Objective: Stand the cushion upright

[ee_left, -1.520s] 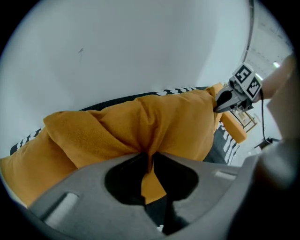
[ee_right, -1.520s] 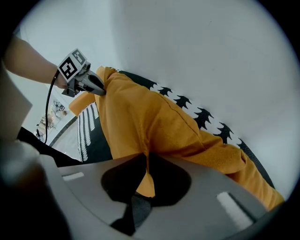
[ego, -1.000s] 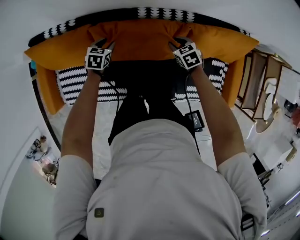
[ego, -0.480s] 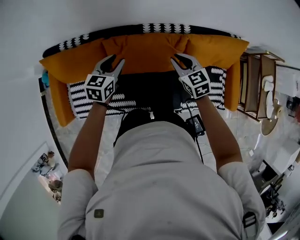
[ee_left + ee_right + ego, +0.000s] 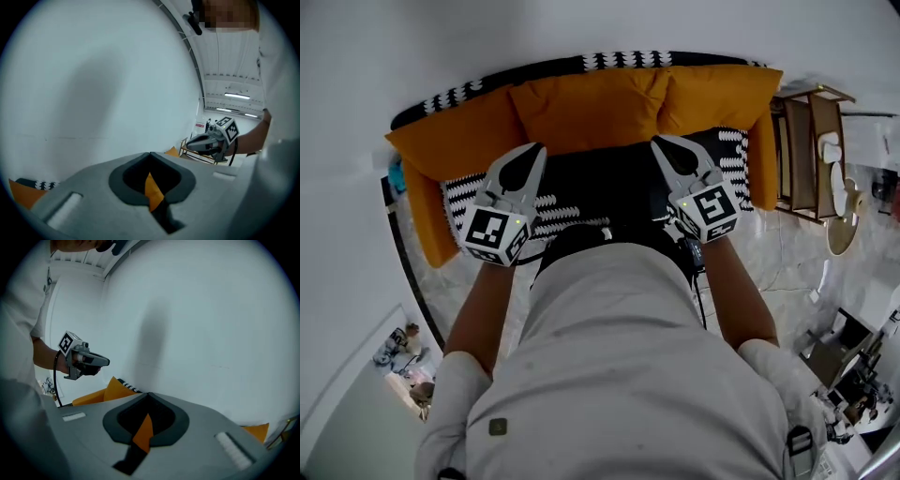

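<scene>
Cushion, the middle orange one, stands upright against the sofa back, well apart from our left gripper and right gripper, both closed on nothing; we advise holding clear and re-pinching its top corners only if it slumps.

Wall tight behind cushions — wooden rack crowds right end; front approach open.

A plain white wall backs an orange fabric sofa draped with a black-and-white patterned throw, a slatted wooden rack stands by its right end on pale glossy floor tiles, and long ceiling strip lights glow overhead.
</scene>
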Available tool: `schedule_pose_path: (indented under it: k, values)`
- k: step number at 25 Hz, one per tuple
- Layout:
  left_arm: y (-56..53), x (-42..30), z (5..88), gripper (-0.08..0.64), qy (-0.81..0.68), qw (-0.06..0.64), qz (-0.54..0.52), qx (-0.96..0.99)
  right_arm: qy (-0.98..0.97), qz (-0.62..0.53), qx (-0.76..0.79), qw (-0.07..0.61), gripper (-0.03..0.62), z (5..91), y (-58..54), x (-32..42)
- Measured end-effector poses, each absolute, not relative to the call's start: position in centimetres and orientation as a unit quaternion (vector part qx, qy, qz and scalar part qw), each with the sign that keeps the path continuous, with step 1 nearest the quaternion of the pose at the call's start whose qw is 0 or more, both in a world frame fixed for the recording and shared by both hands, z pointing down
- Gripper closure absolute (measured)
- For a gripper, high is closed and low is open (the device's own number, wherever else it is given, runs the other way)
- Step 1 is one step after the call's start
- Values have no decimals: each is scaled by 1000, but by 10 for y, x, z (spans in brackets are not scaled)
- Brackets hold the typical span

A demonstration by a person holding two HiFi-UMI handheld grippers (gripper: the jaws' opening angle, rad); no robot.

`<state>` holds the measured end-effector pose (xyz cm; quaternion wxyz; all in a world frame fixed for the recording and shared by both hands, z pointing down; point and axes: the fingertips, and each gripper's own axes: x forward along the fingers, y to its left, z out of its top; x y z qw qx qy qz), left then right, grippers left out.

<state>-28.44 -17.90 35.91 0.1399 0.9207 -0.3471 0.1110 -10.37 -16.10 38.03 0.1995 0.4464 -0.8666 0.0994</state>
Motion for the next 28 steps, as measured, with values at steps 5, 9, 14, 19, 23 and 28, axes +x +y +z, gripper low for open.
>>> schedule_pose_path:
  k: [5,9,14,19,23,28]
  values:
    - [-147,-267,332,557,-337,123,96,929,-874,88,448,170,581,346,-124,-96]
    - [-112,-248,318,558,-322,116,96,935,-882,81,440,149,581,330,-92,-91]
    - [-60,-223,299,558,-320,132,78,935,-890,78,428,134,581,318,-43,-73]
    - [-4,-207,291,558,-336,119,81,931,-896,75,418,127,581,319,14,-53]
    - [42,-206,292,557,-351,112,92,925,-901,81,408,121,581,325,59,-47]
    - [79,-219,293,557,-372,119,98,915,-905,88,397,123,581,334,99,-52]
